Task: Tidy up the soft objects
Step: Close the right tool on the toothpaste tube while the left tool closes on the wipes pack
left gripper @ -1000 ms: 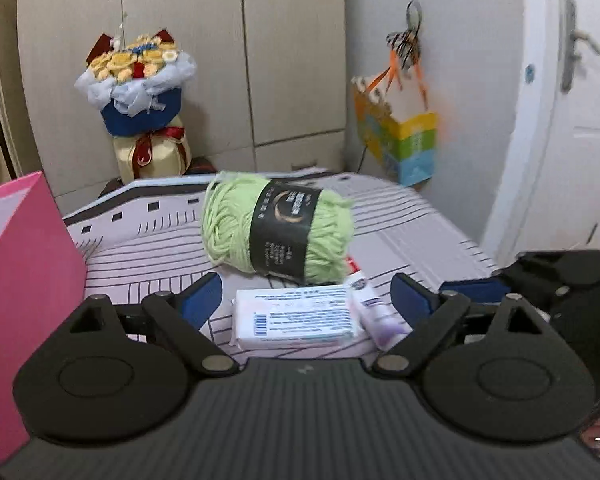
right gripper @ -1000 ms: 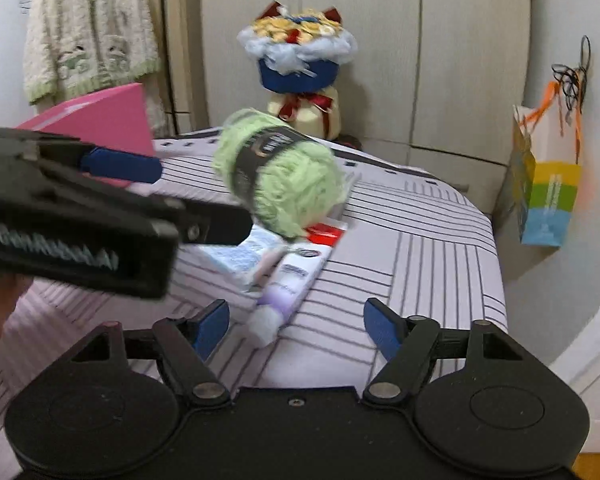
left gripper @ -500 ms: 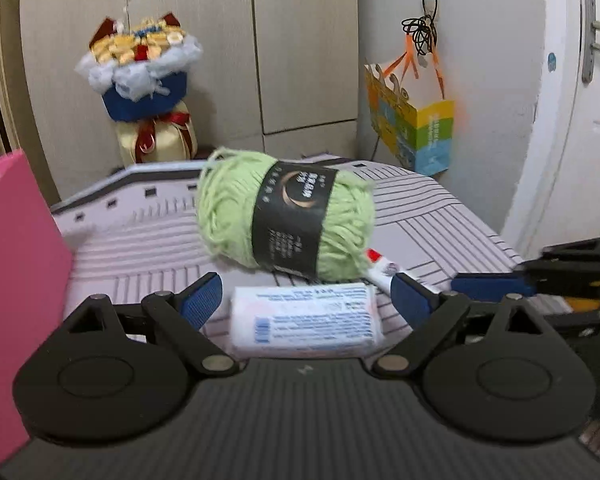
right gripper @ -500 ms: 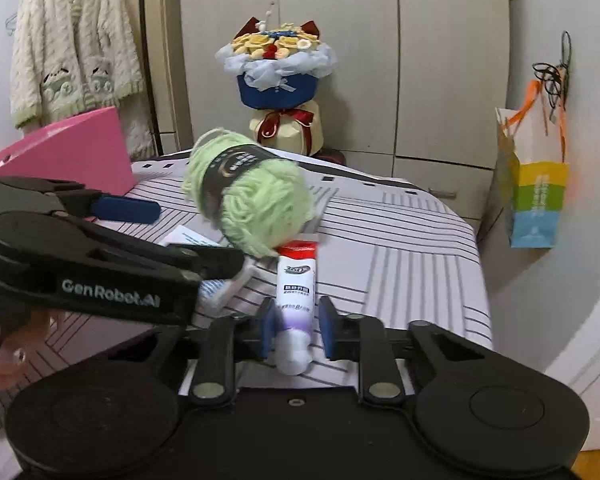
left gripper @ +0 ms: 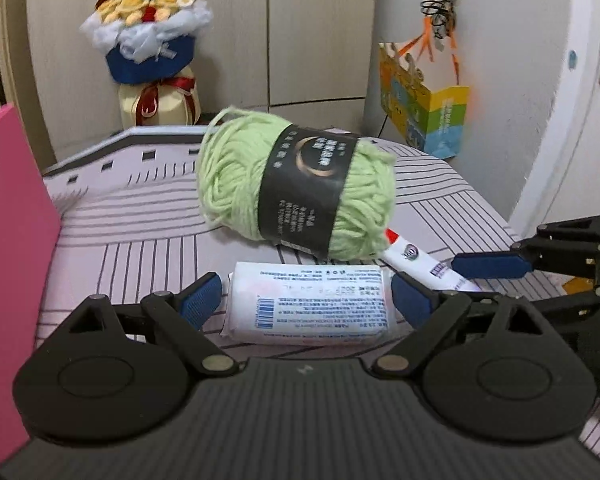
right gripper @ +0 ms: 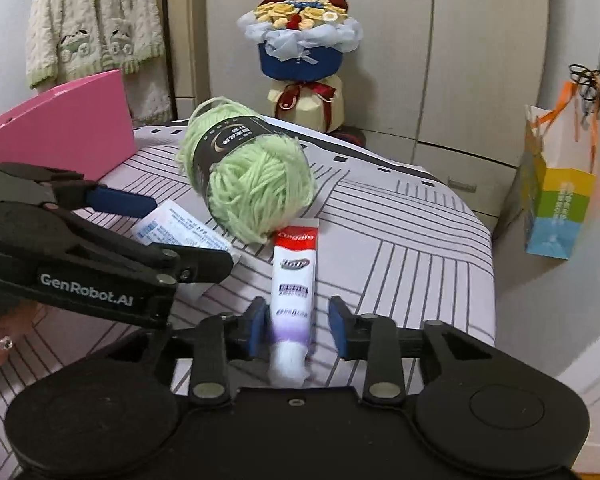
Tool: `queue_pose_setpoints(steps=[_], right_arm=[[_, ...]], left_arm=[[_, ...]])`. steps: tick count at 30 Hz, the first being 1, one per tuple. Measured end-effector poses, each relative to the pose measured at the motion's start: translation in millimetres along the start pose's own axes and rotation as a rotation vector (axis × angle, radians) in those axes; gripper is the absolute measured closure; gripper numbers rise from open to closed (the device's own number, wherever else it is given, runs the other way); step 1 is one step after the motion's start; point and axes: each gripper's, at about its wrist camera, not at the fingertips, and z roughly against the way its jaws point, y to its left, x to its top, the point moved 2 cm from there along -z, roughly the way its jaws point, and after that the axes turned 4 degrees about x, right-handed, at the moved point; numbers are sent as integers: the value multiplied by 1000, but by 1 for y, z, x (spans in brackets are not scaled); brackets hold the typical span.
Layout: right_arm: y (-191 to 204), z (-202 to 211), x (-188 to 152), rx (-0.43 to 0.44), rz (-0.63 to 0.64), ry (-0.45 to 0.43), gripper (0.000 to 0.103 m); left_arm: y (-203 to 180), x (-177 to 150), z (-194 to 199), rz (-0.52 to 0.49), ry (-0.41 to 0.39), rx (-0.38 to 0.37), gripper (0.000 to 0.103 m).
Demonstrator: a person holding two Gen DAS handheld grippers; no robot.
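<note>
A green yarn ball (left gripper: 296, 186) with a black label lies on the striped bedspread (left gripper: 140, 216); it also shows in the right wrist view (right gripper: 252, 172). A white tissue pack (left gripper: 306, 304) lies between the open fingers of my left gripper (left gripper: 306, 300). A Colgate toothpaste tube (right gripper: 294, 284) lies between the fingers of my right gripper (right gripper: 298, 326), which stand a little apart from it. The tube shows in the left wrist view (left gripper: 424, 266) too, with the tissue pack in the right wrist view (right gripper: 180, 228).
A pink box (left gripper: 8, 240) stands at the left; it also shows in the right wrist view (right gripper: 64, 124). A flower bouquet (right gripper: 300, 60) stands behind the bed by the cupboards. A colourful paper bag (right gripper: 556, 200) hangs at the right. A knitted cardigan (right gripper: 96, 20) hangs far left.
My left gripper has moved forward around the tissue pack. My right gripper moved onto the toothpaste tube, closed on it half a second ago, and its fingers now stand wider.
</note>
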Motion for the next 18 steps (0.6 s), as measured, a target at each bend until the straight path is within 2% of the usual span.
queue_pose_setpoints(steps=[1, 4, 5, 6, 11, 18], right_arm=[[-3, -2, 1, 15, -1, 0, 53], [-10, -5, 0, 47, -8, -26, 55], [-9, -5, -1, 46, -4, -34, 60], [-8, -4, -2, 54, -2, -40, 76], [-3, 6, -8, 26, -43, -43, 76], [-5, 5, -10, 24, -46, -47, 74]], left_arm=[[2, 1, -2, 15, 9, -7, 11], [5, 2, -10, 47, 41, -24, 10], [4, 2, -11, 50, 45, -23, 10], [2, 2, -12, 44, 46, -20, 10], [-1, 0, -11, 26, 47, -14, 10], [-10, -3, -14, -45, 44, 37, 12]])
